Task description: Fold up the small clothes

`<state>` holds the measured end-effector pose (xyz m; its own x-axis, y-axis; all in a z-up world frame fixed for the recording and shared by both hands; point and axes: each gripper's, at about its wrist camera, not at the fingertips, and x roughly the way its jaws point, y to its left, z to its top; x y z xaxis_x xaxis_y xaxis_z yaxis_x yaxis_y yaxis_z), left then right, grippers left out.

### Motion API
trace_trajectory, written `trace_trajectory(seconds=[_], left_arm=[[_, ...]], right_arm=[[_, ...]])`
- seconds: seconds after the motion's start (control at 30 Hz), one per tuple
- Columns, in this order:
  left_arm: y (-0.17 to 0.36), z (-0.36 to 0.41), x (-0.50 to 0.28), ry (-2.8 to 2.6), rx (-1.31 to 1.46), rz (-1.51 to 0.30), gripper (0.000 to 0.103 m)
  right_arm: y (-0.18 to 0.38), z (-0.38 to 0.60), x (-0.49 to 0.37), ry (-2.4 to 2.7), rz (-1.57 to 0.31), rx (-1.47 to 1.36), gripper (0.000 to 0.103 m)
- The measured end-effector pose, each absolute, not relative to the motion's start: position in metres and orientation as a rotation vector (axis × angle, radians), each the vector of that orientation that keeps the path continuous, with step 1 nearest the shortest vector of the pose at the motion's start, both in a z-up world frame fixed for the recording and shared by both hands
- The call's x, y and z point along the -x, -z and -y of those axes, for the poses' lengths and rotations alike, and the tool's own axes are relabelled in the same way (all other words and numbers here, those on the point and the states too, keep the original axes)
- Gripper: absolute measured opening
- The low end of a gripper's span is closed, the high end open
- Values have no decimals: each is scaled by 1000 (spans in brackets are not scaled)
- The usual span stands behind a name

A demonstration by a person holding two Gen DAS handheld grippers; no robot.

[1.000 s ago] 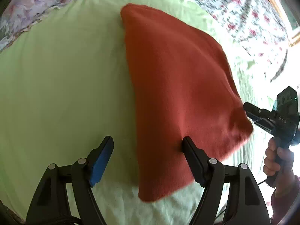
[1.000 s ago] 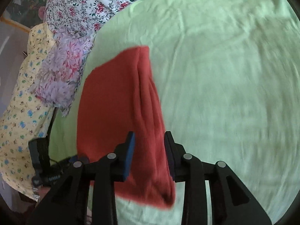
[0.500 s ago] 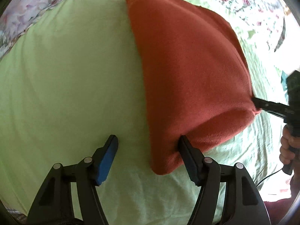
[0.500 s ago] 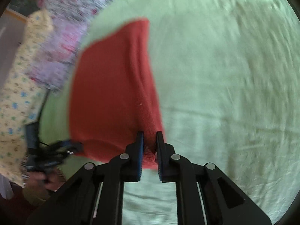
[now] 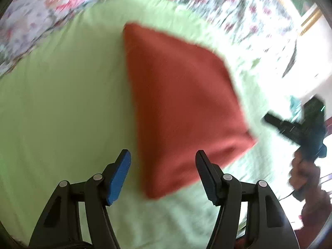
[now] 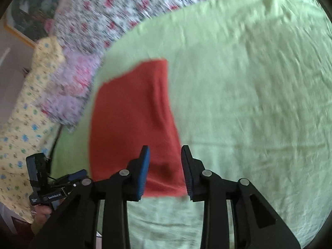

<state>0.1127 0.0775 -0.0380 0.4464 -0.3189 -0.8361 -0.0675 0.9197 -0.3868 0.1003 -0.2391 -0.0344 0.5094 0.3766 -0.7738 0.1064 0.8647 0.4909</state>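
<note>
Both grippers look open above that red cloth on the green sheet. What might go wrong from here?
1. The folded rust-red fleece cloth lies free, with the right gripper and left gripper both open, so its soft layers may spring apart.
2. The light green bedsheet is wrinkled and soft, so a gripper pinching the cloth's edge might catch the sheet too.
3. Both views are blurred by motion, so a hurried grasp may miss the edge.

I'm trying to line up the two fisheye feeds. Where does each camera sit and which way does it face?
Left wrist: on the left gripper, looking forward and down over the red cloth; the right gripper shows at right.
Right wrist: on the right gripper, facing the cloth's near edge; the left gripper shows at lower left.
Shared: red cloth and green sheet.
</note>
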Motion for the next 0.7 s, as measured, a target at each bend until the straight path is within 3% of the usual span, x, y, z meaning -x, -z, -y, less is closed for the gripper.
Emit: trace_trajectory(seconds=[0.17,0.27,0.33,0.4,0.5,0.6,0.7], left_arm=[[28,-59,-167,194,409,-1023,64],[46,-59,-195,190,434,-1069,64],[61,-58,-204,159,403,-1108,59],[75,-64,-210,148,388,-1137,45],[87,-75,-211,161,404,-1143,34],[91,-78,-210,165,419,-1144,28],[84,-79,-201,158,413,-1138,30]], right_arm=[[35,210,-115,-241,-1051,-488,32],[47,197,-118,-253,-1089,-476,33],[57,199,-113,-254,-1117,-487,32],[64,202,-109,-257,-1133,-496,32],[81,206,-107,-277,-1169,-494,32],[98,208,-109,-274,-1175,-493,32],[95,202,-109,-267,-1167,-461,32]])
